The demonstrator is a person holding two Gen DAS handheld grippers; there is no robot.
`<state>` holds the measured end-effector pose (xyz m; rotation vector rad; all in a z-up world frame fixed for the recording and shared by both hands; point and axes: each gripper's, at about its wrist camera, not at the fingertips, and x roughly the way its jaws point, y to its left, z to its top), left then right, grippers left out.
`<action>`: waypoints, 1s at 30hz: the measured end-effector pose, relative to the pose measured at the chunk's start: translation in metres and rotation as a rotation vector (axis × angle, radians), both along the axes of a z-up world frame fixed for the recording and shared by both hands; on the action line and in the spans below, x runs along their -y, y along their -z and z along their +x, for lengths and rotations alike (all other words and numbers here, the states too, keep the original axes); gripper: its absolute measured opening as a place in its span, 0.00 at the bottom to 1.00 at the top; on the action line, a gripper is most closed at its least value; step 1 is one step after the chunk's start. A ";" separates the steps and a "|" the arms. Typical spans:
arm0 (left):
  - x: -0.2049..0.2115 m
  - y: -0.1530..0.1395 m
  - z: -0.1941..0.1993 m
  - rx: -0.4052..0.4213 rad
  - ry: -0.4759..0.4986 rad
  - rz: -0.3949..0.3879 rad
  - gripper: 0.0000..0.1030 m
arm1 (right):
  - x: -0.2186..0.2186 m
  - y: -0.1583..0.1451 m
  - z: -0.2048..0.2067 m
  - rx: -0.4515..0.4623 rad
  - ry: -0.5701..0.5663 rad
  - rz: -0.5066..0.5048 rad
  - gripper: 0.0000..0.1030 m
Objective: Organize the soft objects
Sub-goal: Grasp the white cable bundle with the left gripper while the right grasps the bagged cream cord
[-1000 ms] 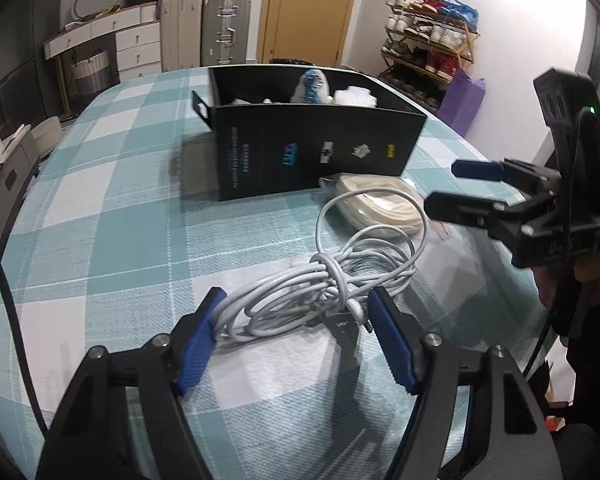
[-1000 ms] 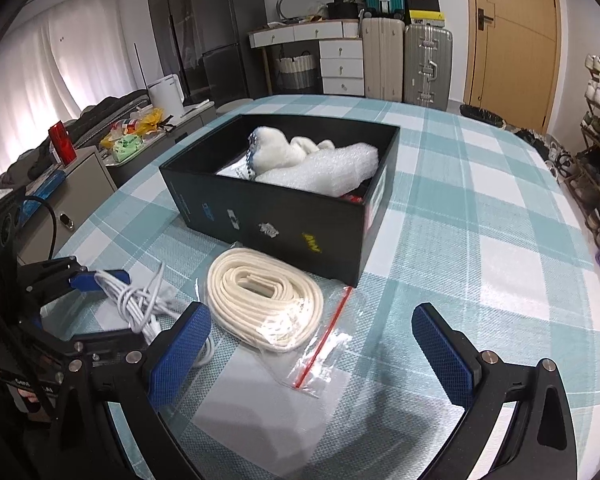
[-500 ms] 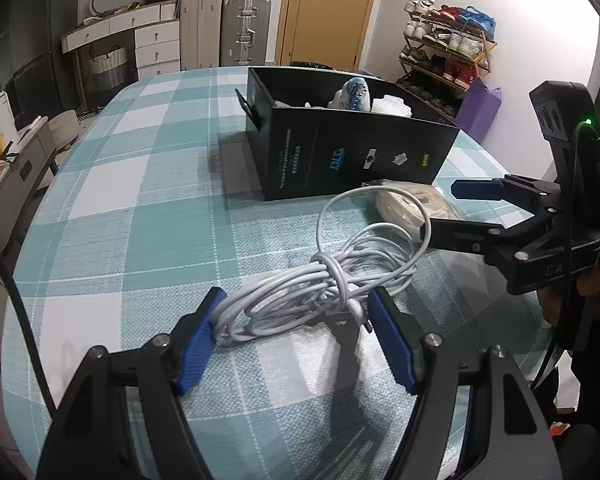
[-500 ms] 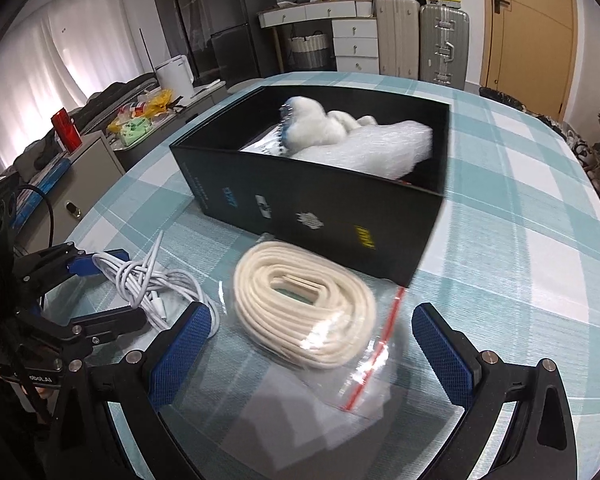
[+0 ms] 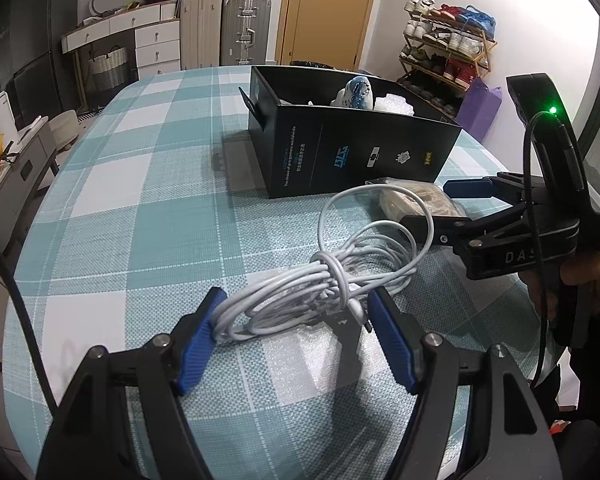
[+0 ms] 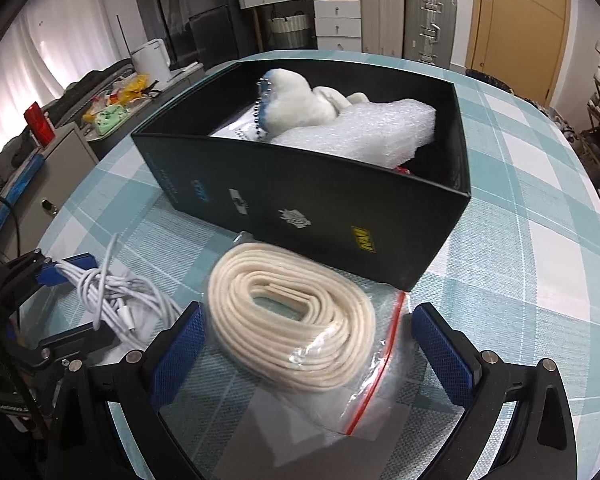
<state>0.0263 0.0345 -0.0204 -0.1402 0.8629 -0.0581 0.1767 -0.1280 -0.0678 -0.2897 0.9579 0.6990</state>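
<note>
**Two grippers, two bundles, one box**

Left wrist view. Left gripper is spread wide, its blue pads flanking the near end of a white cable coiled on the checked table; the left pad looks to touch the coil, the right pad stands just clear, so nothing is clenched. A loose loop of cable rises toward the black box. Right gripper enters from the right, released, its fingers around the bagged cord just beside the box.

Right wrist view. Right gripper is released, one pad on either side of the cream cord, which lies wound flat inside a clear zip bag touching the box wall. The box already holds a white plush toy and bubble wrap.

Risks, as judgement. Closing on the cable's end alone may let the loose loop trail and snag the box rim or drag the bag. The slippery bag may slide out if the pads catch film instead of cord.

Differences between views. Only the right wrist view shows the box interior, the red zip strip, and how the cord sits in the bag. Only the left wrist view shows the cable's knotted middle and its raised loop, plus the right tool's handle and green lamp.
</note>
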 end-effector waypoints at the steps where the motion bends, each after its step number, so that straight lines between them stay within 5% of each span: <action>1: 0.000 0.000 0.000 0.000 0.000 0.000 0.70 | -0.001 0.001 0.000 0.004 0.001 -0.007 0.99; 7: 0.000 0.000 0.000 0.000 0.000 0.000 0.70 | -0.010 0.004 -0.001 0.038 -0.007 -0.053 0.94; 17: 0.000 0.000 0.001 0.000 -0.003 -0.005 0.70 | 0.003 -0.004 -0.012 0.066 -0.061 -0.019 0.55; 30: 0.004 -0.002 0.009 -0.023 -0.010 -0.015 0.69 | 0.024 -0.026 -0.032 0.153 -0.128 0.076 0.54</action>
